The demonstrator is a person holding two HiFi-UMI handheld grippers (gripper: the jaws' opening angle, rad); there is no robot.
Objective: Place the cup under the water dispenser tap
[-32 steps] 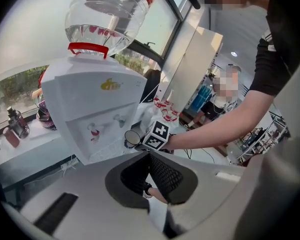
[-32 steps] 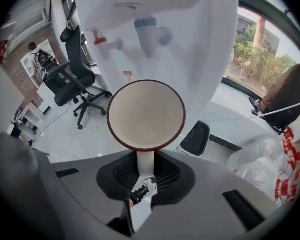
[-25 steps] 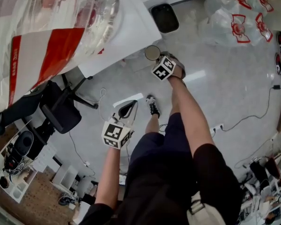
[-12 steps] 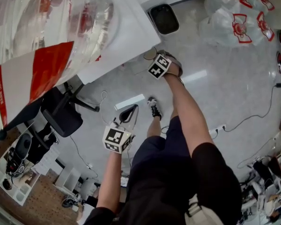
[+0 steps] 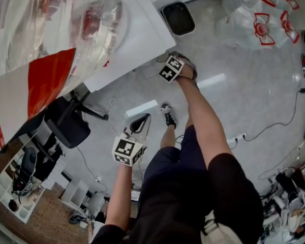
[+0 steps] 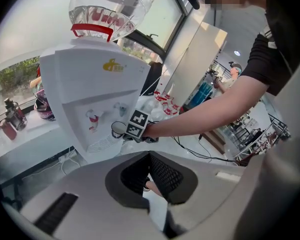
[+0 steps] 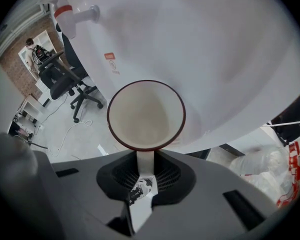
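Note:
A white cup with a dark red rim is empty. My right gripper is shut on its handle and points steeply down. The white water dispenser fills the space behind it, with the red tap up and to the left of the cup. In the left gripper view the cup hangs just above the drip grate, below the red tap and blue tap. In the head view the dispenser's top hides the cup. My left gripper is shut, holds nothing, and stays back from the dispenser.
A black office chair stands left of the dispenser. A black bin and clear bags with red print lie beyond it. Cables run over the floor at right. The person's shoes are below the right gripper.
The right gripper has carried the cup up and left in the head view, and the cup has slipped under the dispenser's overhang. The left gripper has stayed where it was.

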